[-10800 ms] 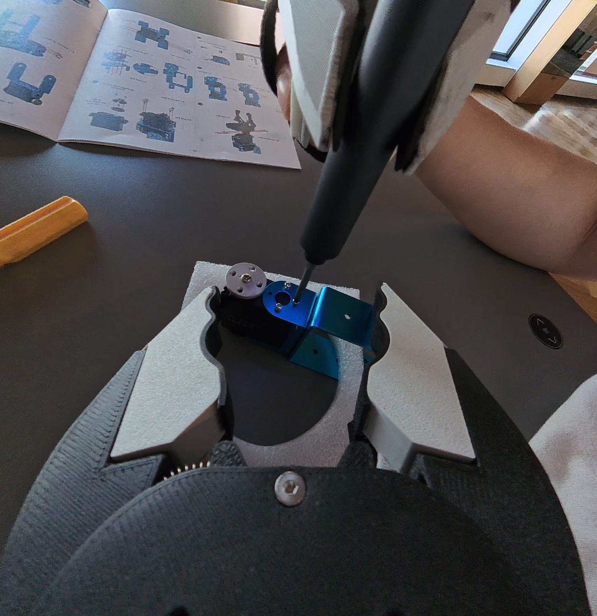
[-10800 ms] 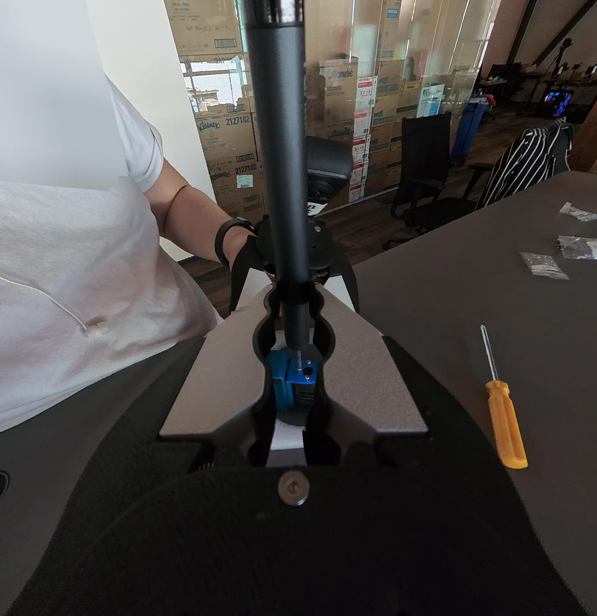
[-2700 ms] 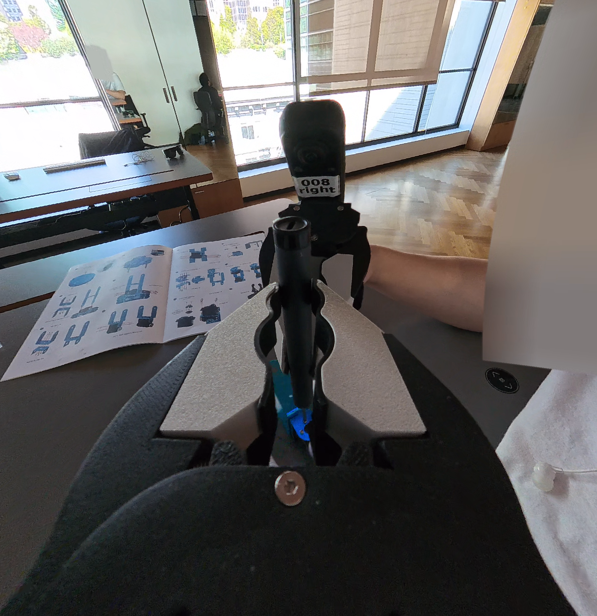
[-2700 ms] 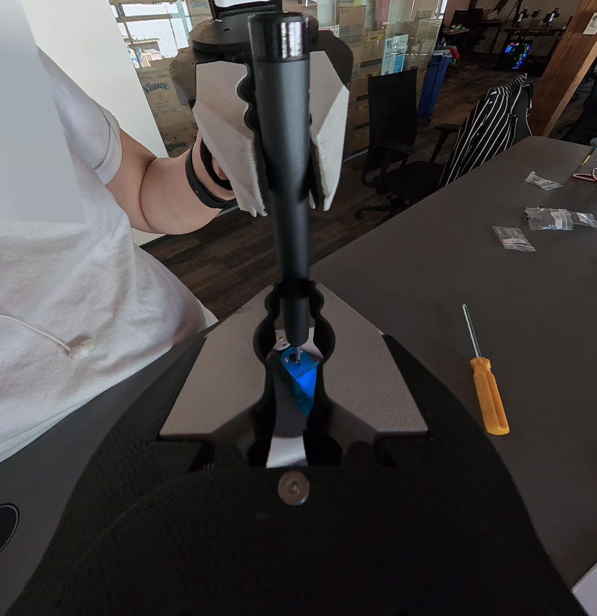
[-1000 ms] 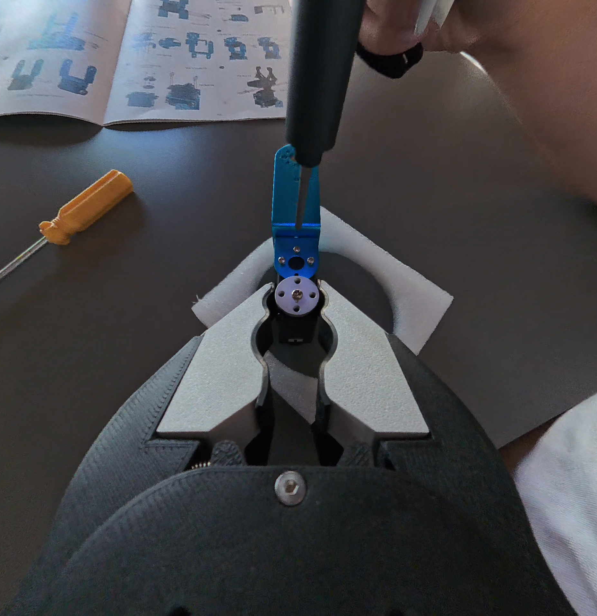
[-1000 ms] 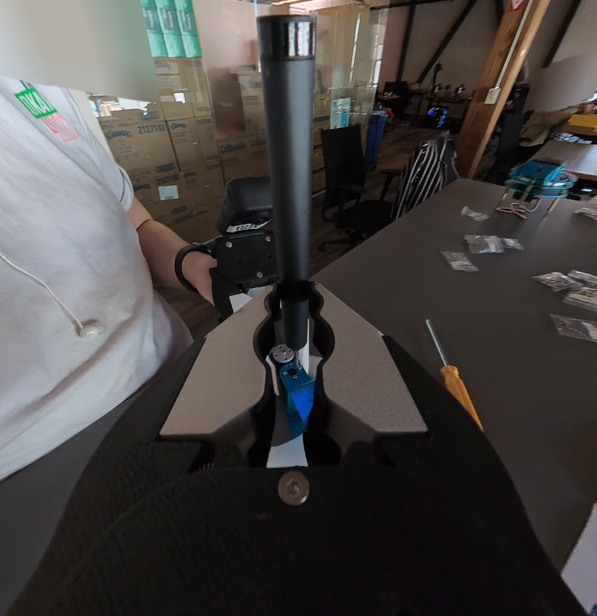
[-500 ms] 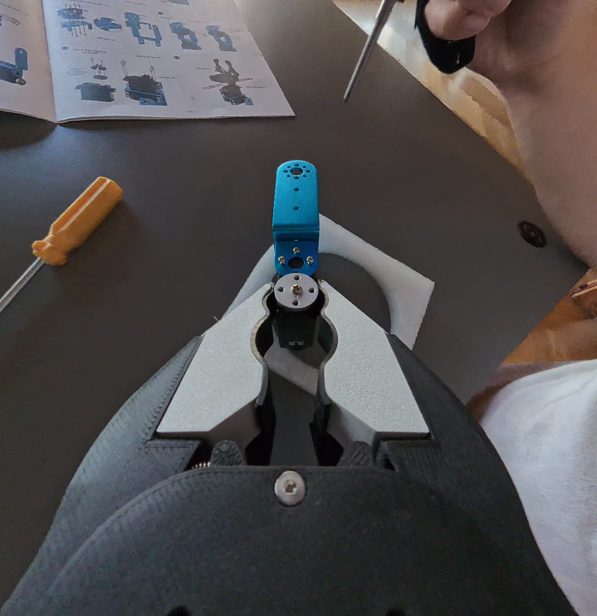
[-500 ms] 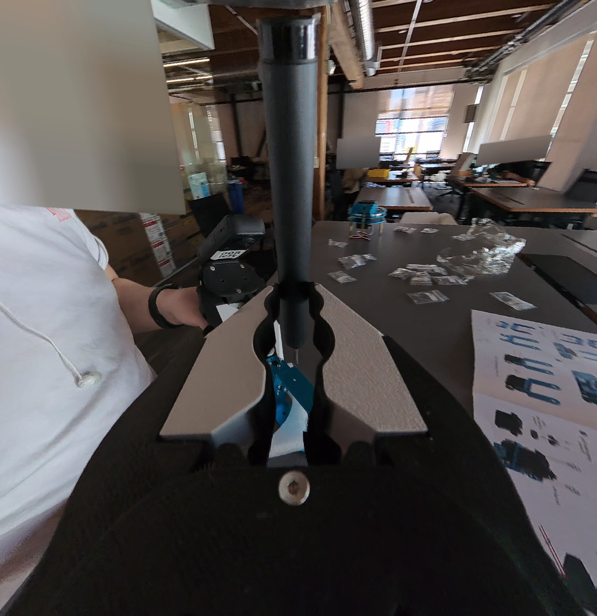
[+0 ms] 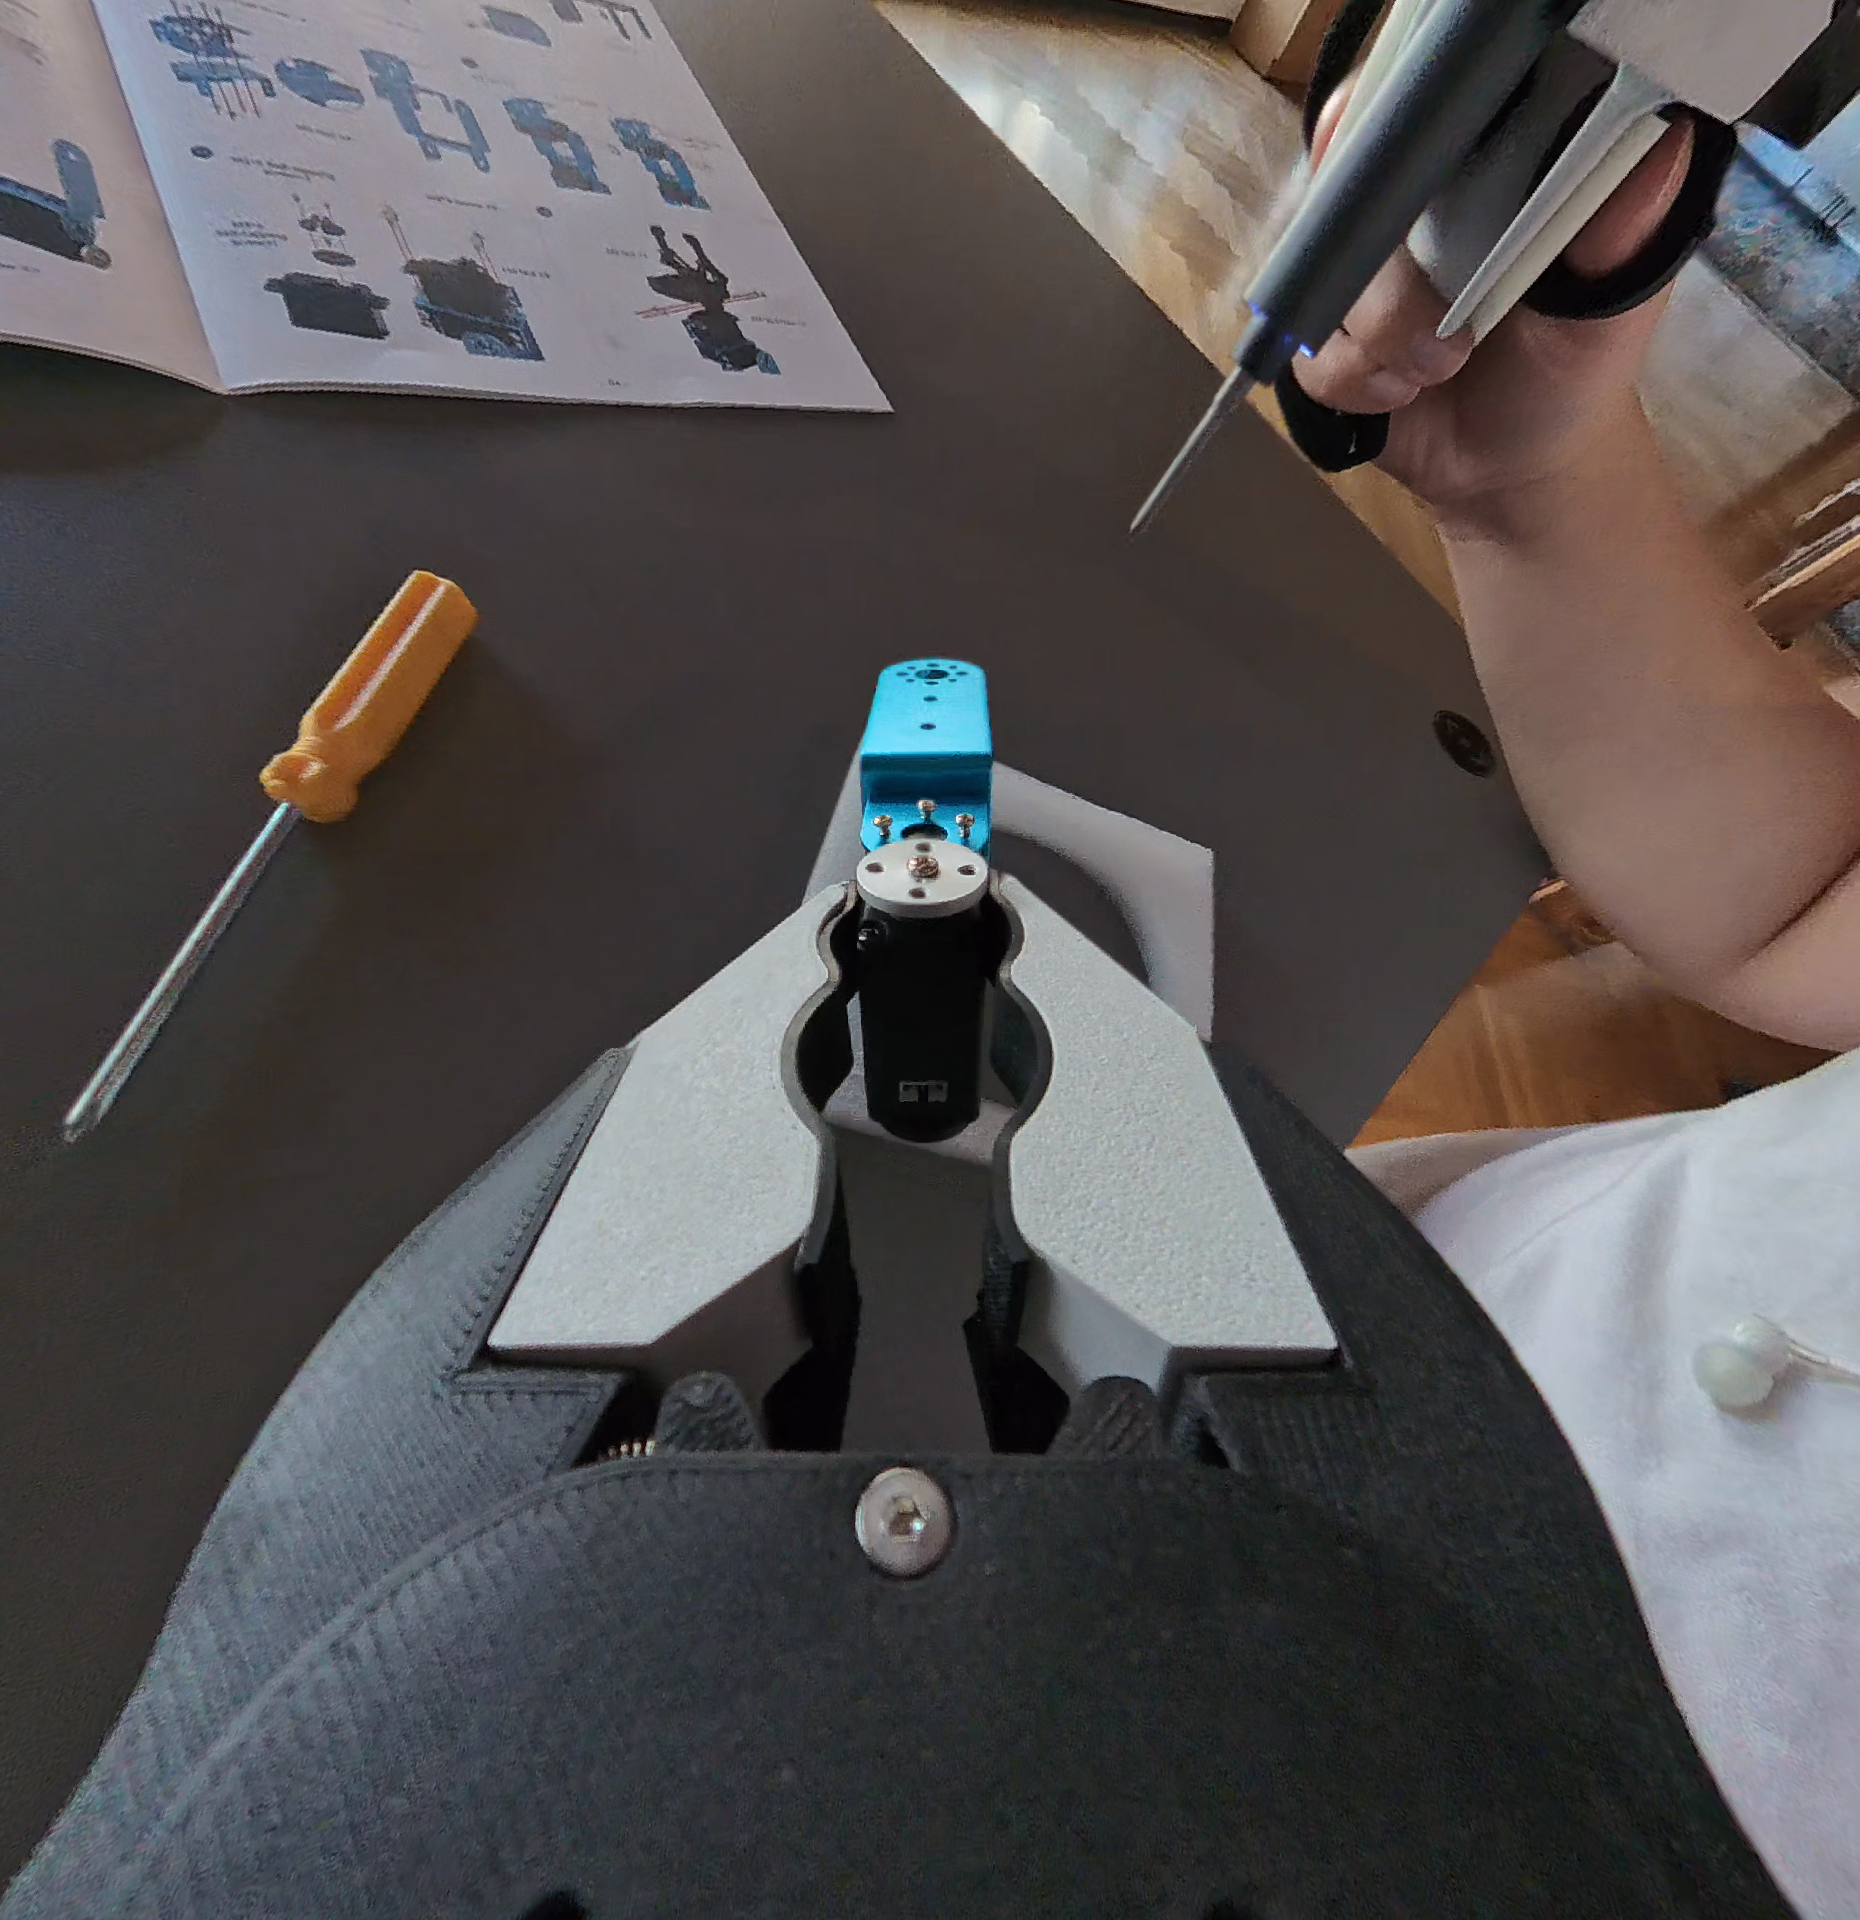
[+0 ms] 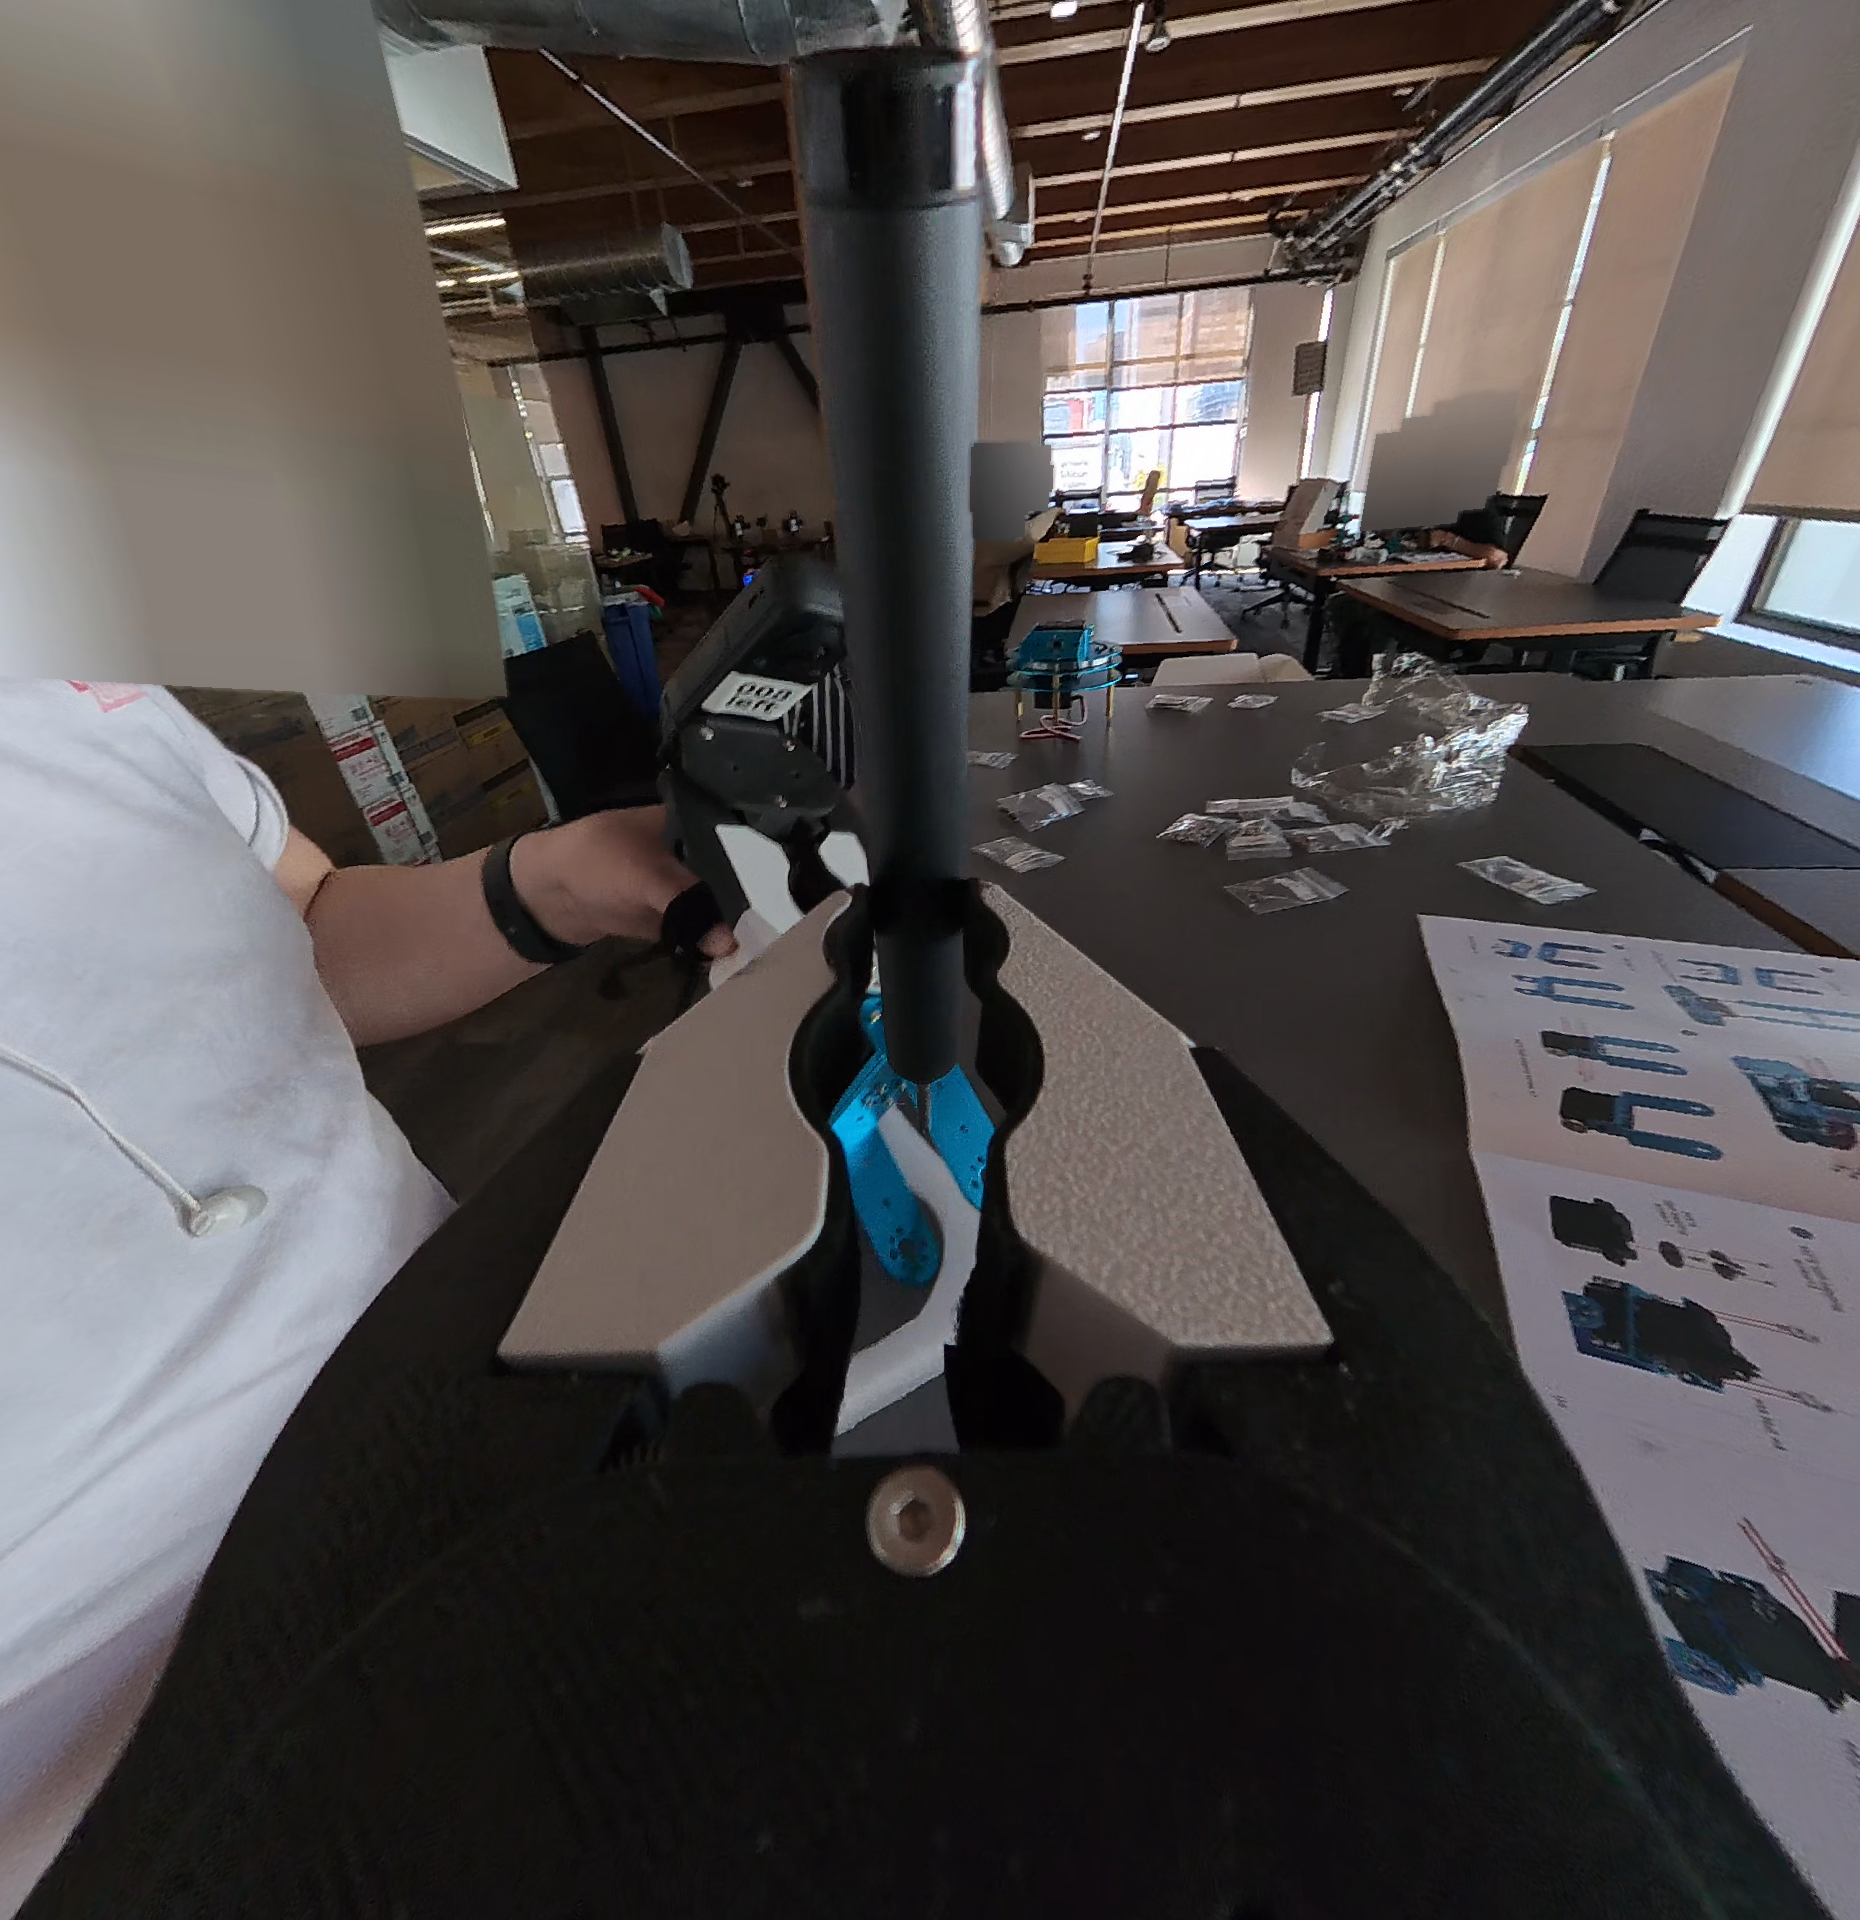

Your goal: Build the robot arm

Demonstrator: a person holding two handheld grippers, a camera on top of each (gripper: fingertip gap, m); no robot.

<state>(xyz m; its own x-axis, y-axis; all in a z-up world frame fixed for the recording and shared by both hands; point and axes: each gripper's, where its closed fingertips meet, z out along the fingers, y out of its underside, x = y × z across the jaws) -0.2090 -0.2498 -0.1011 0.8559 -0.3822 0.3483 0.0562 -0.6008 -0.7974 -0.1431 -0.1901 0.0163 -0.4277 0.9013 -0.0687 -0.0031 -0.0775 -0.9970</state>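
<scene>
My left gripper point(image 9: 921, 914) is shut on a black servo point(image 9: 918, 1023) with a round silver horn point(image 9: 921, 876) on top. A blue metal bracket point(image 9: 926, 732) is screwed to the servo and sticks out past the fingertips. The servo sits over a white foam pad point(image 9: 1154, 883) on the dark table point(image 9: 614, 582). My right gripper point(image 10: 910, 914) is shut on a dark electric screwdriver point(image 10: 895, 520). In the left wrist view the screwdriver point(image 9: 1352, 197) hangs at the upper right with its bit in the air, well clear of the bracket. The bracket point(image 10: 905, 1164) shows below between the right fingers.
An orange-handled screwdriver point(image 9: 370, 696) lies left of the servo. An open instruction booklet point(image 9: 386, 197) lies at the far left, and it also shows in the right wrist view point(image 10: 1684, 1195). Small plastic parts bags point(image 10: 1258, 831) are scattered farther along the table. A person's forearm point(image 9: 1653, 748) is at right. There is about 15 centimeters between the tips of the two grippers.
The right gripper has lifted the electric screwdriver off the bracket and swung it up to the right. The left gripper has tilted the servo, which it keeps gripped.
</scene>
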